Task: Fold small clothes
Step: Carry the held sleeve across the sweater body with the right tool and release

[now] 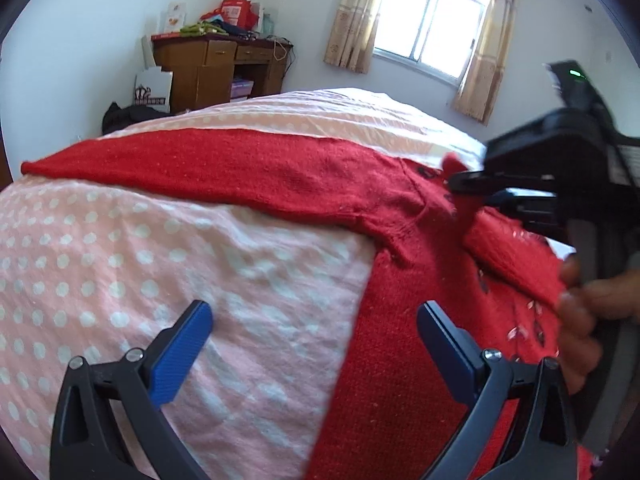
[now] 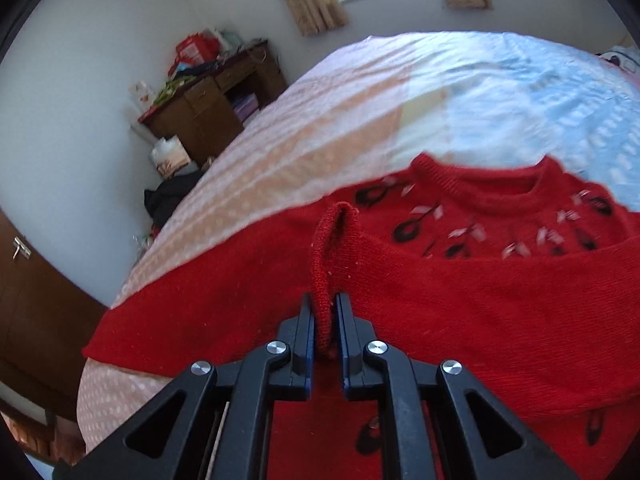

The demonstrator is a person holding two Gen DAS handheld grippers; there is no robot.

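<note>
A small red knit sweater (image 1: pixel 400 360) with black and silver flower trim lies on the bed; it also shows in the right wrist view (image 2: pixel 500 300). One sleeve (image 1: pixel 200 164) stretches flat to the left. My left gripper (image 1: pixel 316 344) is open and empty, hovering over the sweater's left edge. My right gripper (image 2: pixel 325 312) is shut on the cuff (image 2: pixel 324 280) of the other sleeve, which is folded across the chest. The right gripper (image 1: pixel 476 186) also shows at the right of the left wrist view.
The bed cover (image 1: pixel 140 280) is pink with white dots, turning pale blue (image 2: pixel 520 100) further back. A brown desk (image 1: pixel 216 68) piled with things stands by the far wall, with bags on the floor. A curtained window (image 1: pixel 428 20) is behind.
</note>
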